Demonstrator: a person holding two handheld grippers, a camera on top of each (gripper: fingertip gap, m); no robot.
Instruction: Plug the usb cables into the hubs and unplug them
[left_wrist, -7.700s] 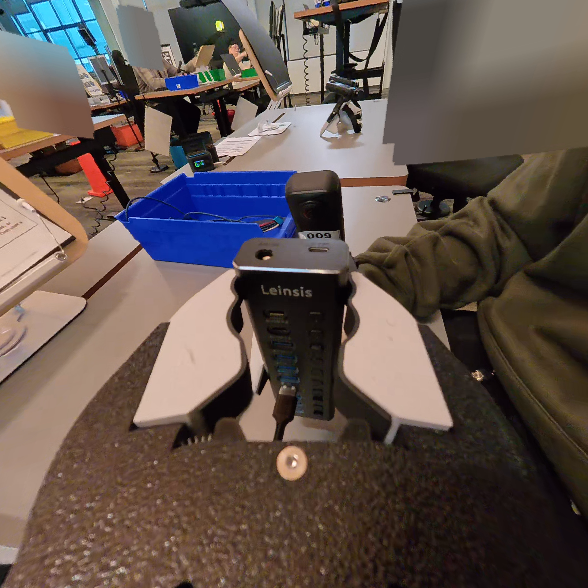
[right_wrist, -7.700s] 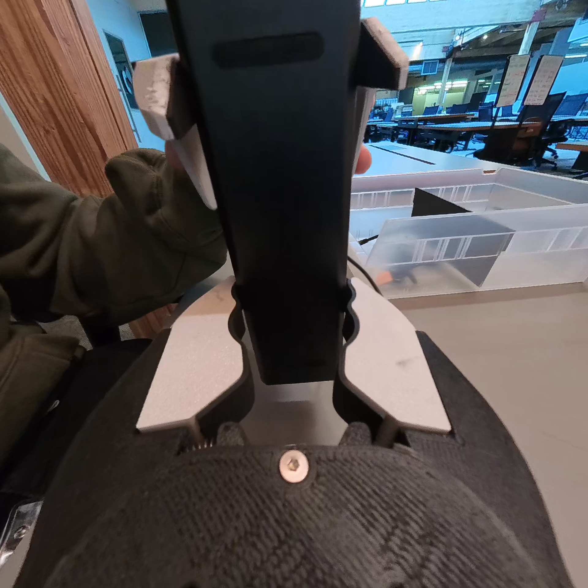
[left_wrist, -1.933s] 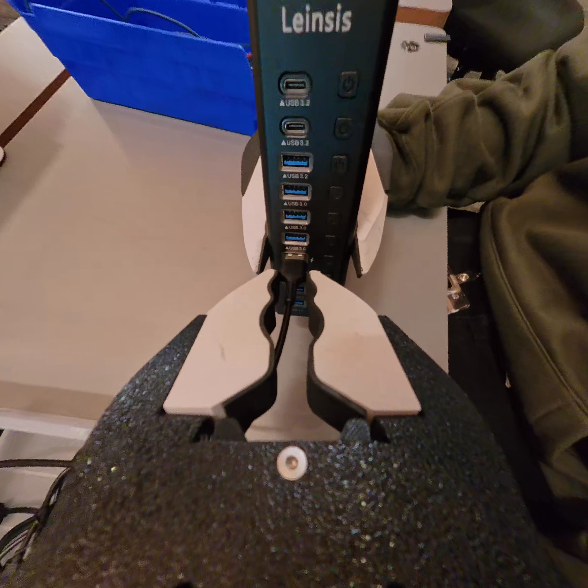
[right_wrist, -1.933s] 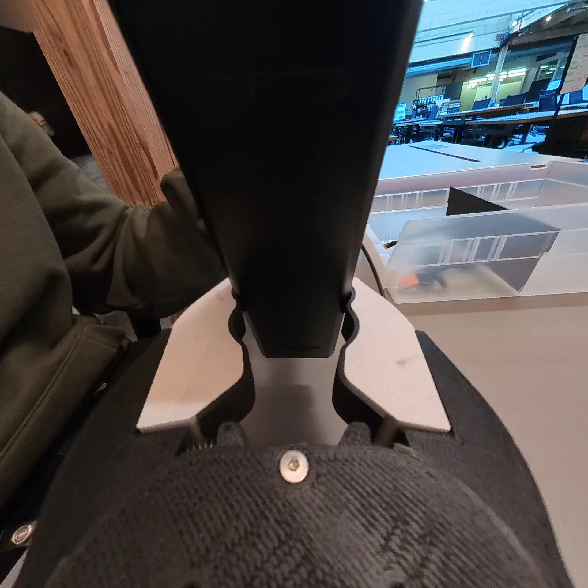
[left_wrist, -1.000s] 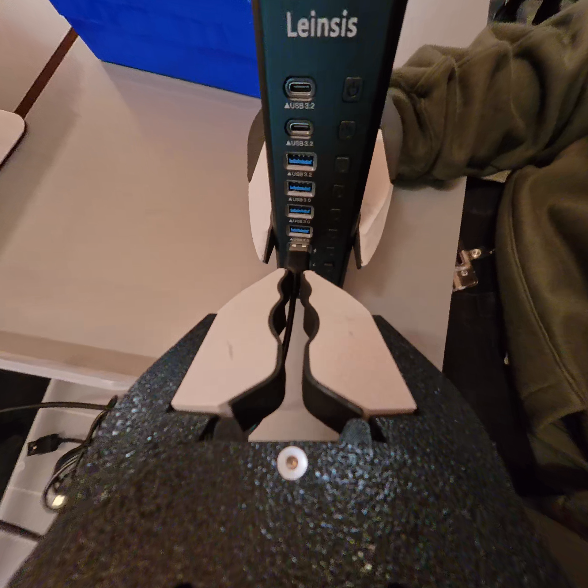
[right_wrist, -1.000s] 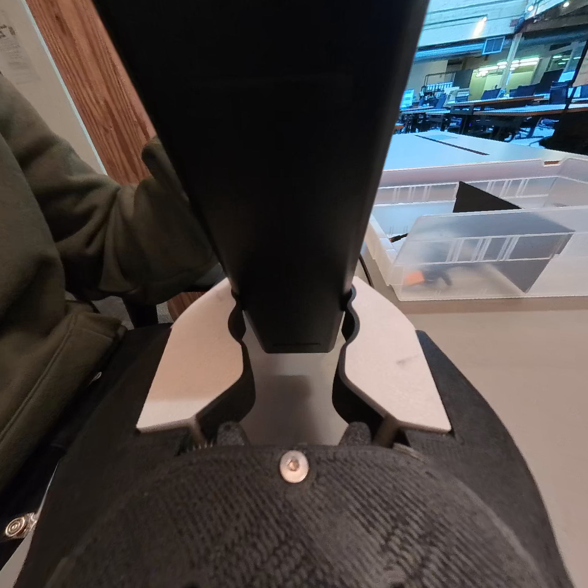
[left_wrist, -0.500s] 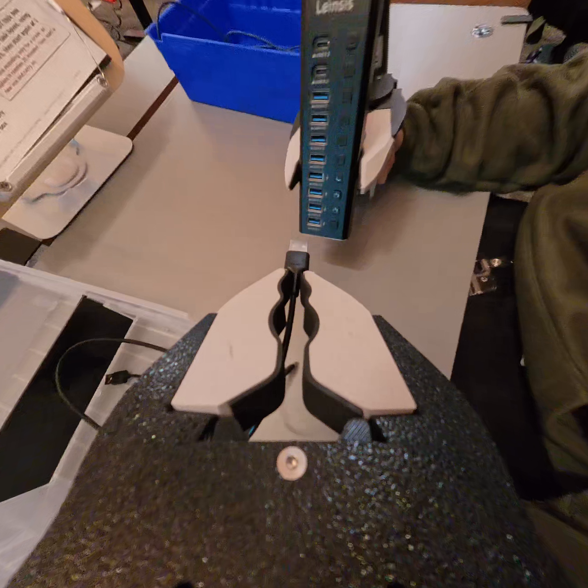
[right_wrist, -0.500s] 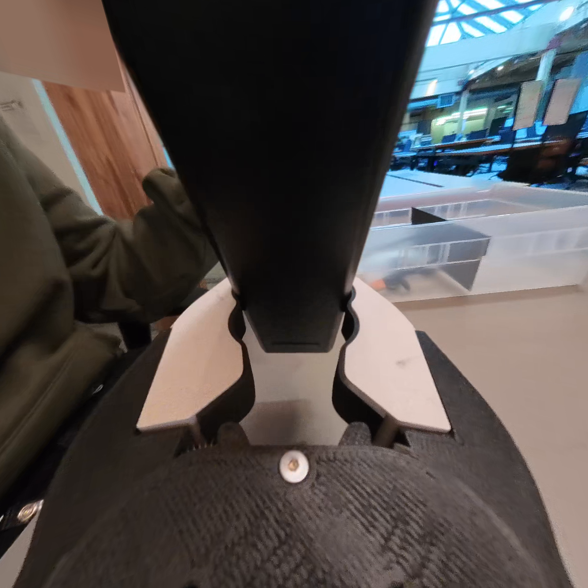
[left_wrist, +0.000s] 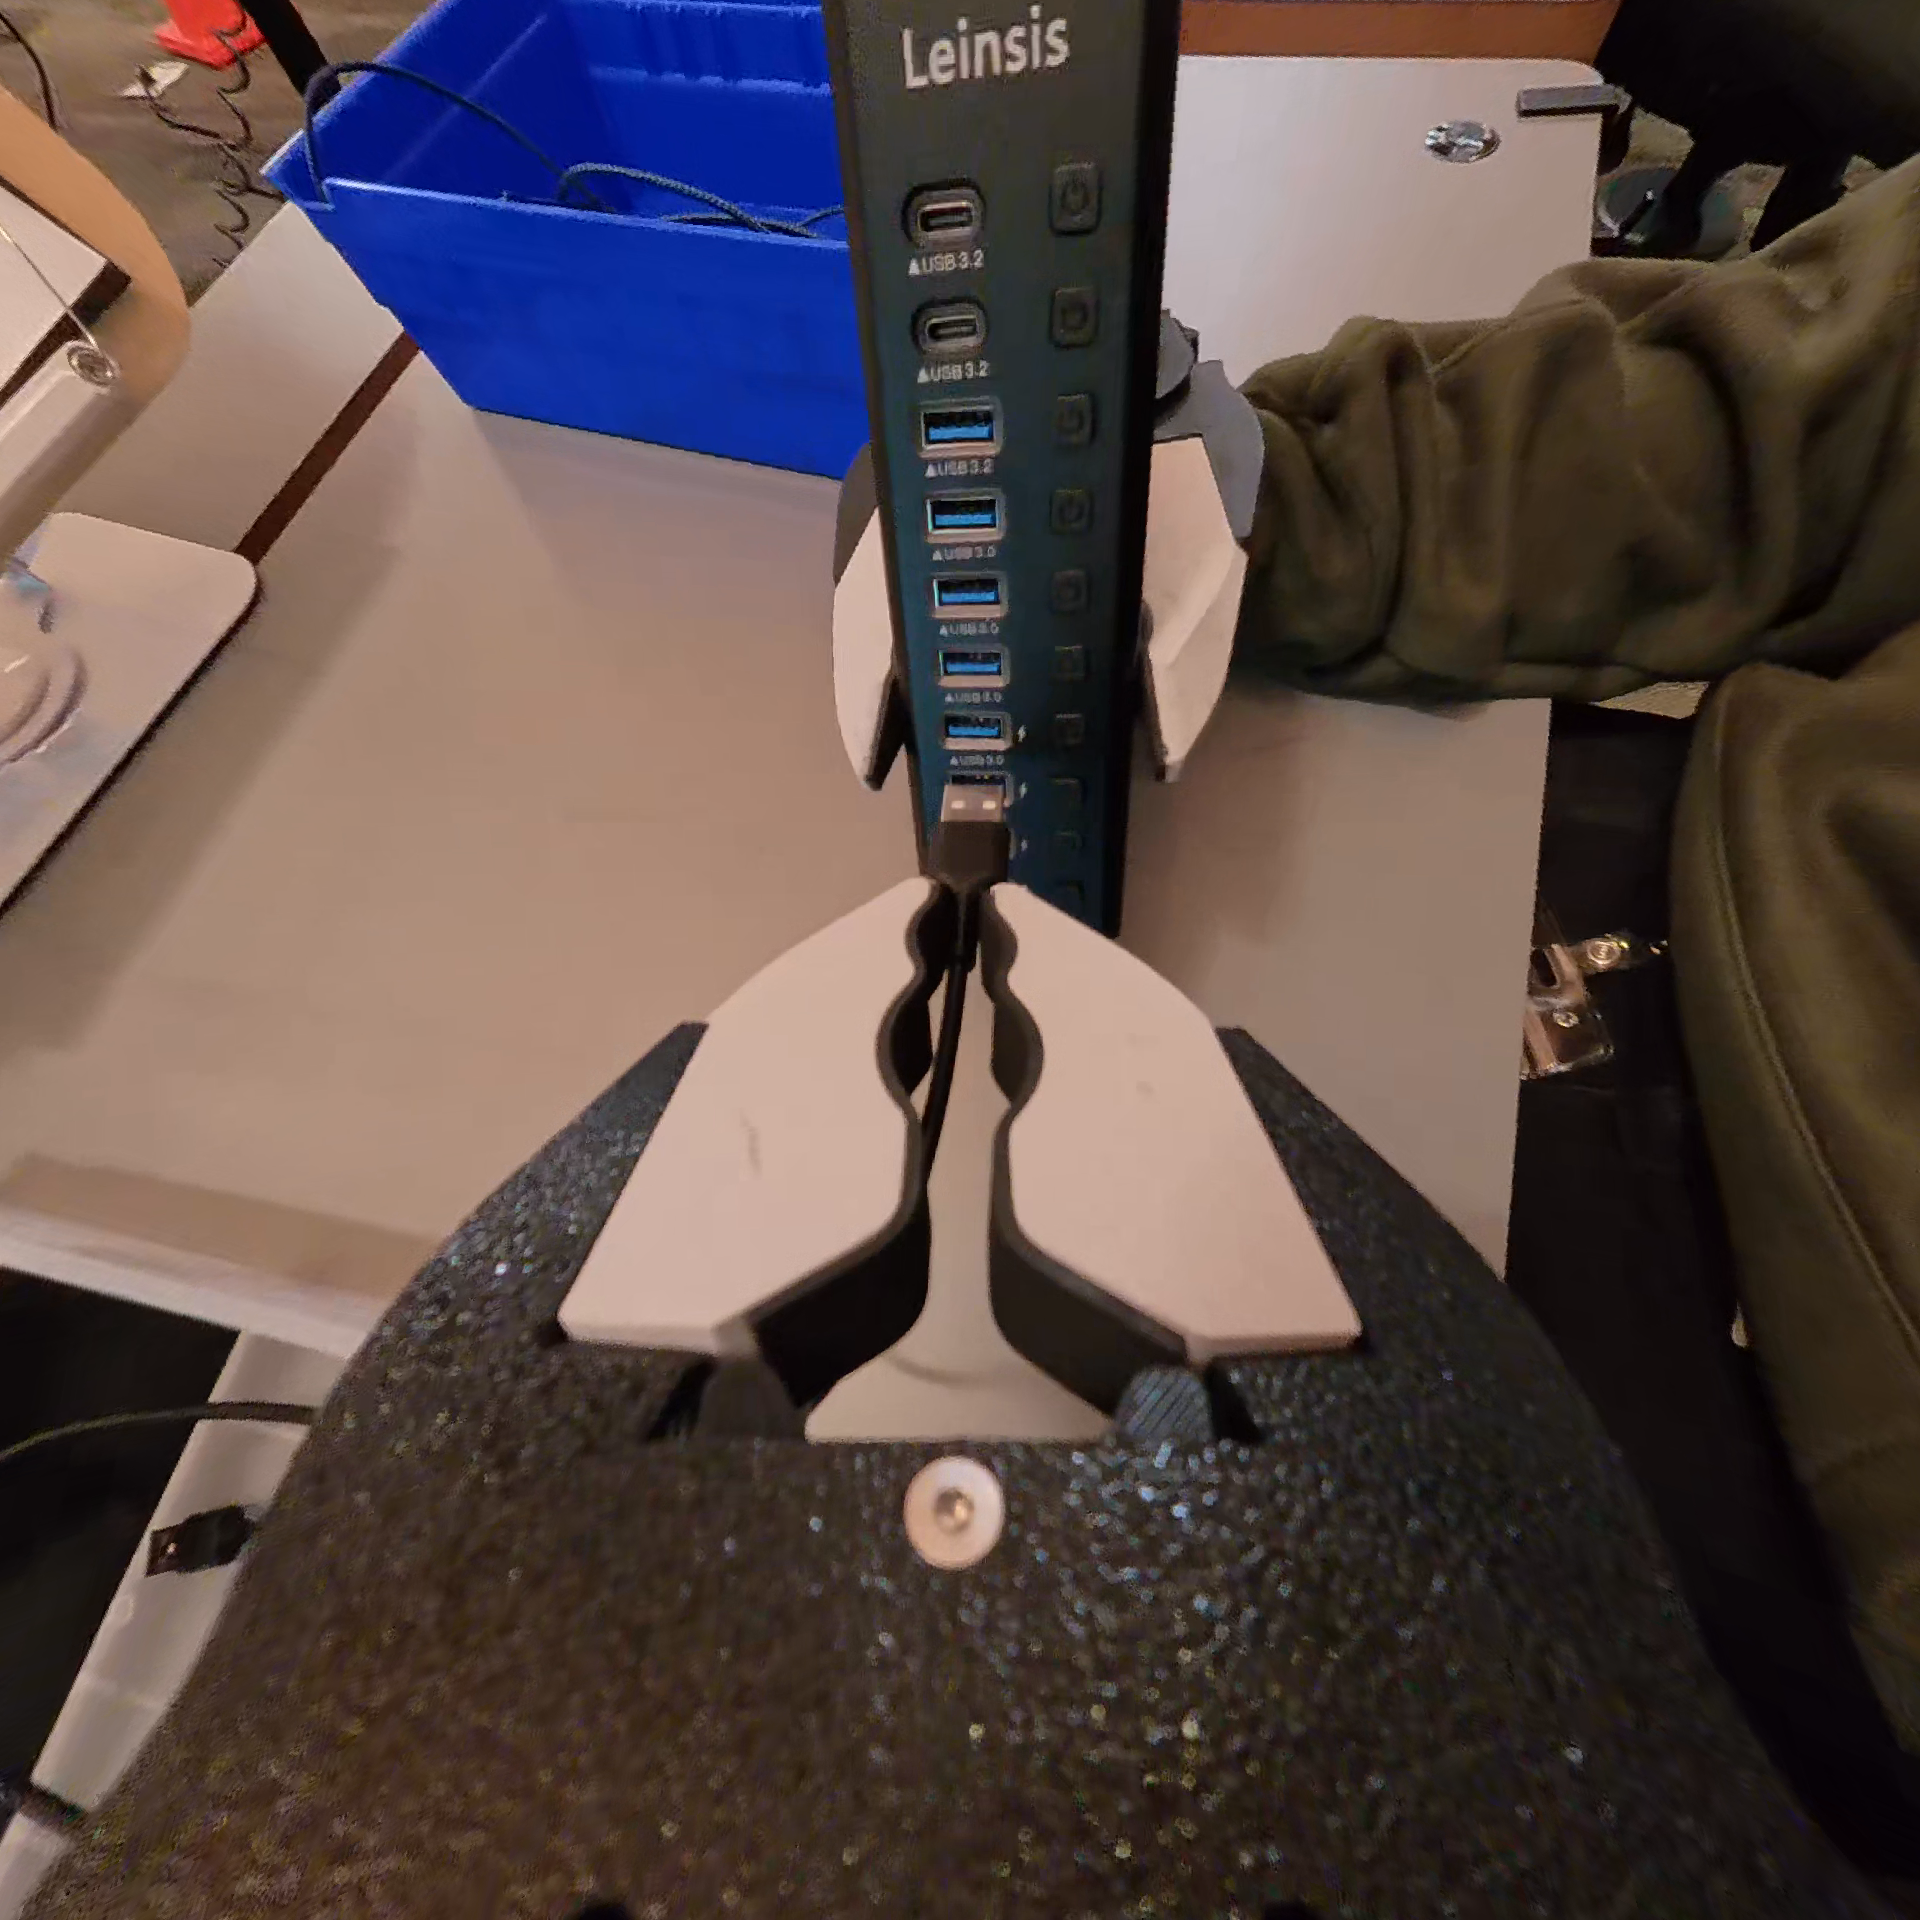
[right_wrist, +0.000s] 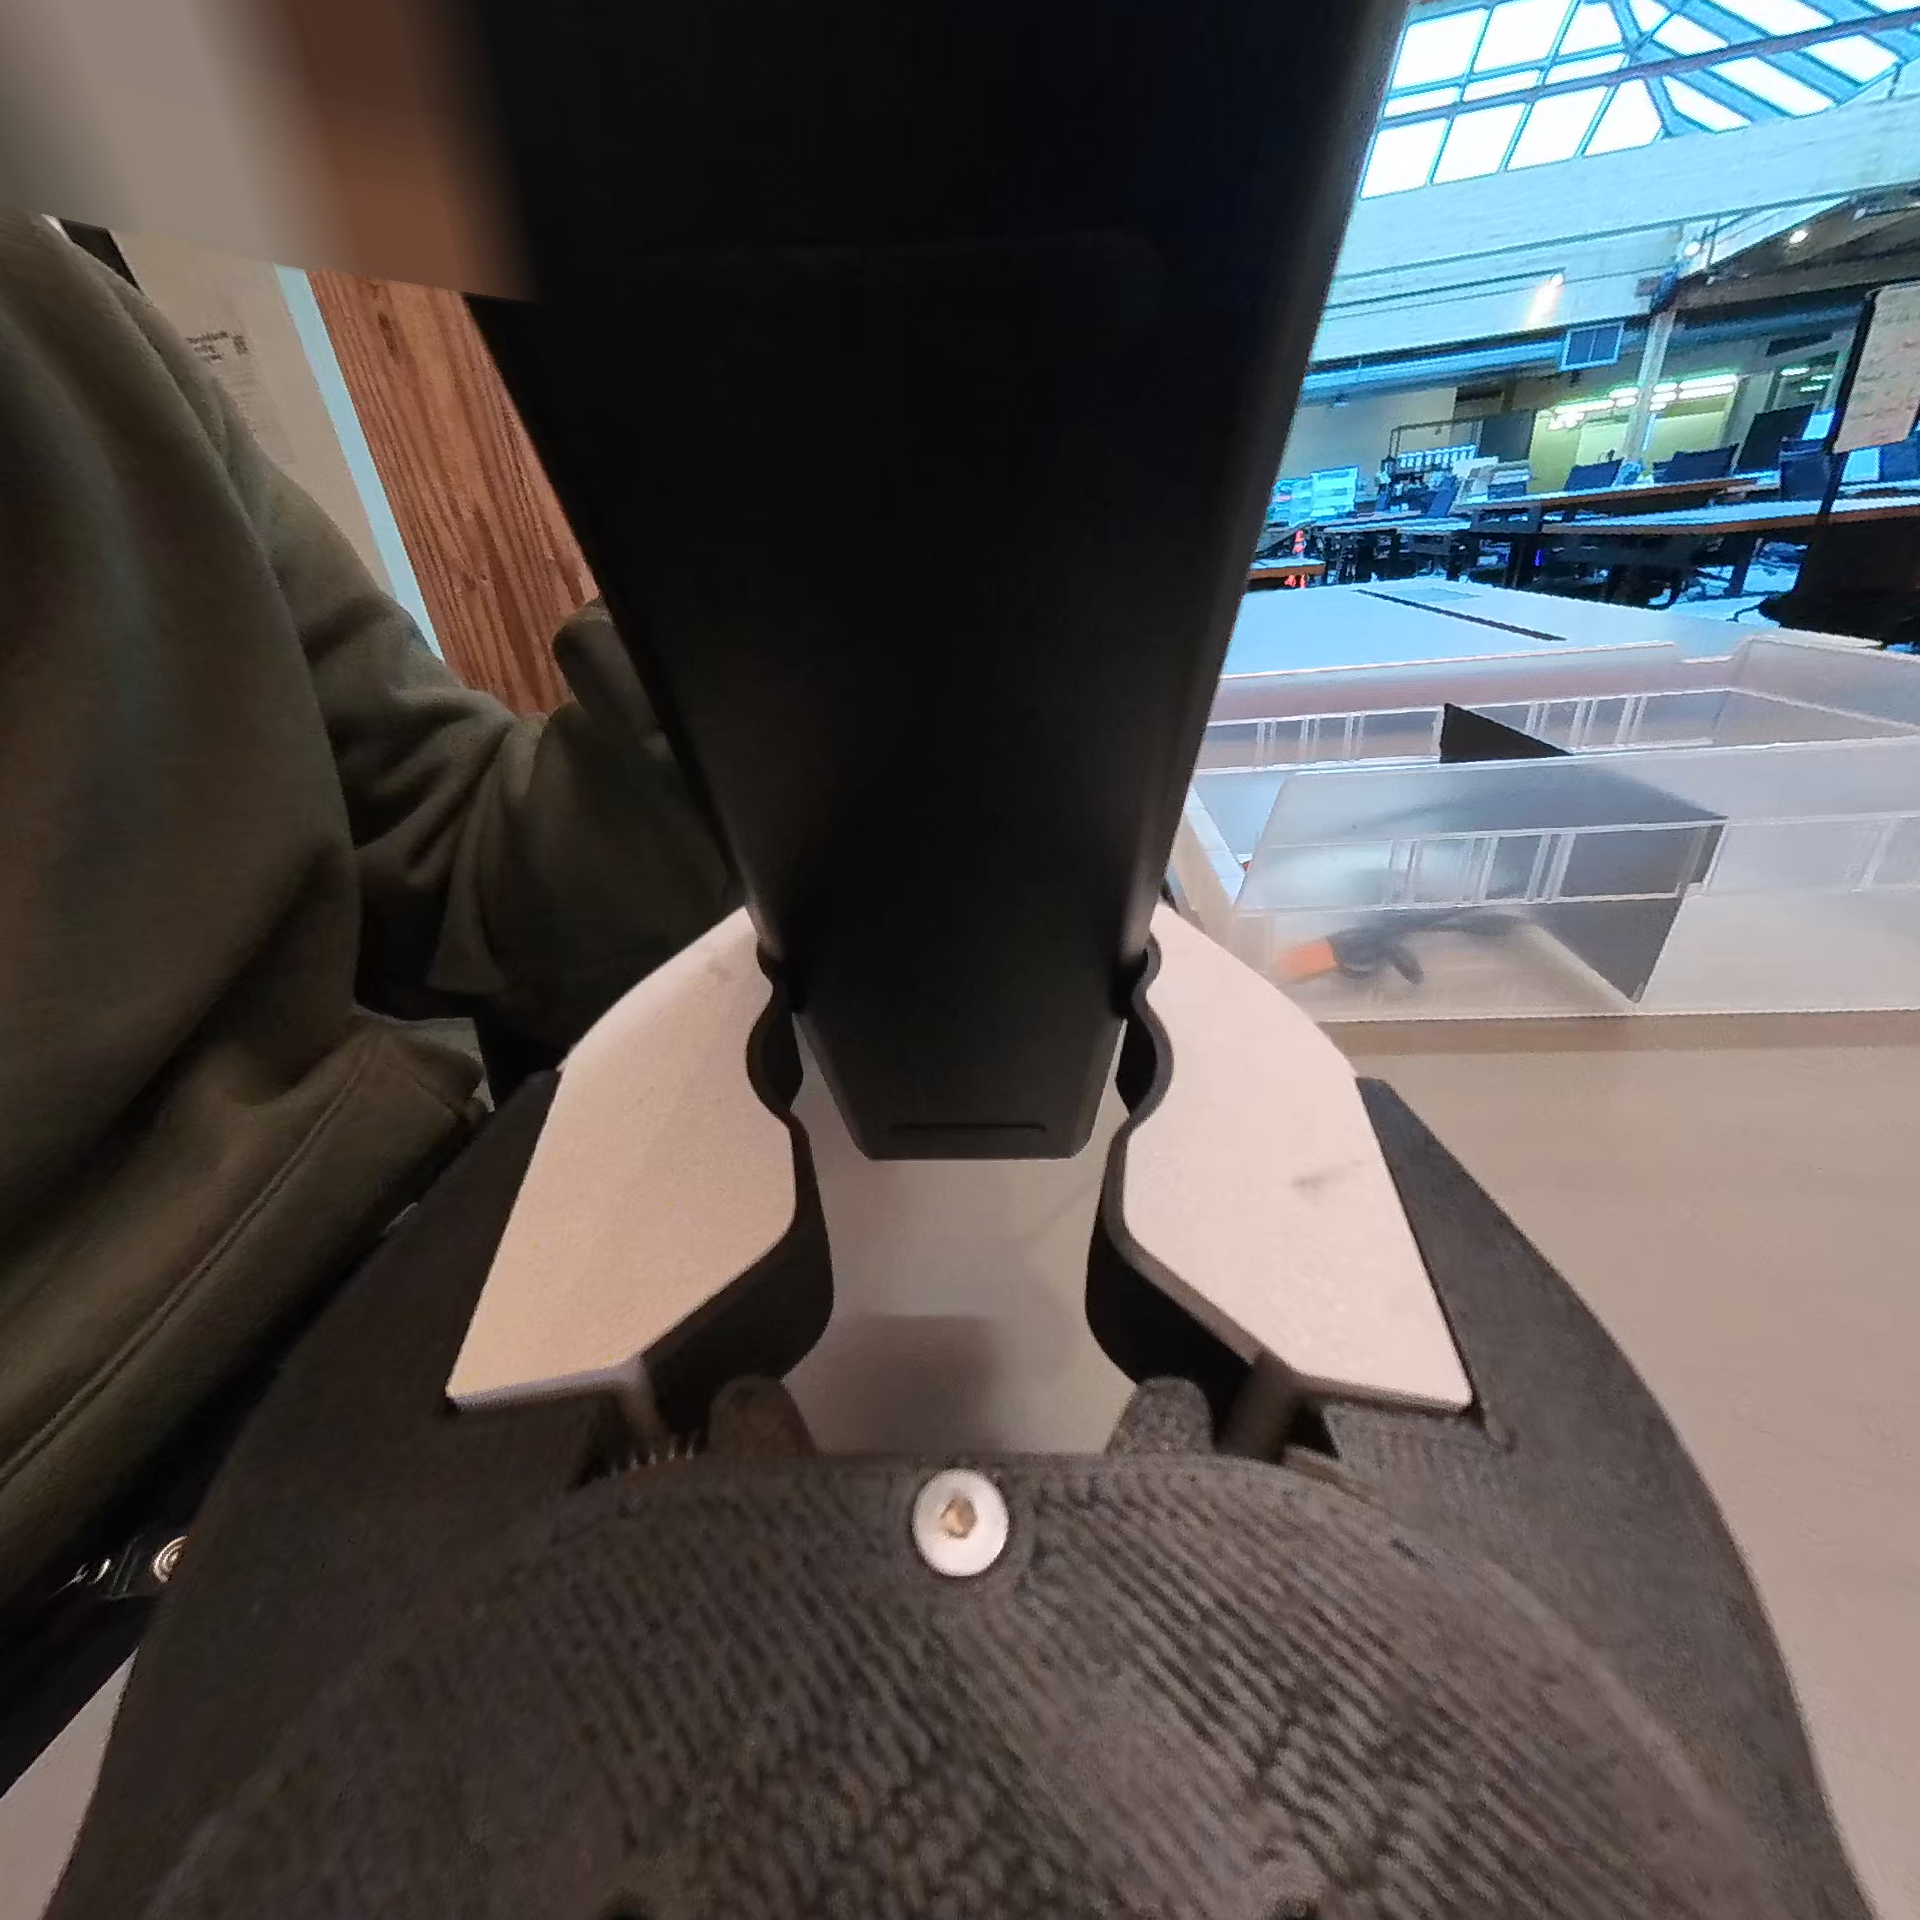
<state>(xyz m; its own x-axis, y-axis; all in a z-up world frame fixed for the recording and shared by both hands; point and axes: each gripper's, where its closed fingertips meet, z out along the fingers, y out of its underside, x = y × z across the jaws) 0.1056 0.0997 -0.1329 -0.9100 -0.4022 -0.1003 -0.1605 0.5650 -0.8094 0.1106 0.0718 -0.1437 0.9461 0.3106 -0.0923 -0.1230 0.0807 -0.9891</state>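
A: Where is the plug (left_wrist: 975, 826)?
B: Pinched tight in the left claw (left_wrist: 961, 899), right at the hub (left_wrist: 997, 436). The right claw (right_wrist: 956, 971) squeezes the hub.
A: Next?
B: Probably line it up, push in.

Matt dark hub (left_wrist: 1003, 416), glossy blue plastic bin (left_wrist: 623, 301)

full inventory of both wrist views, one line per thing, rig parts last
USB hub: 1, black, upright, clamped in the right gripper.
USB cable: 1, black, plug bare in front of the hub's lower ports.
Blue bin: 1, blue, on the table behind the hub, cables inside.
Clear bin: 1, translucent, on the table, dark dividers.
Table: 1, light grey.
Left gripper: pinches the cable behind its plug.
Right gripper: holds the hub.
Sleeve: olive green, right of the hub.
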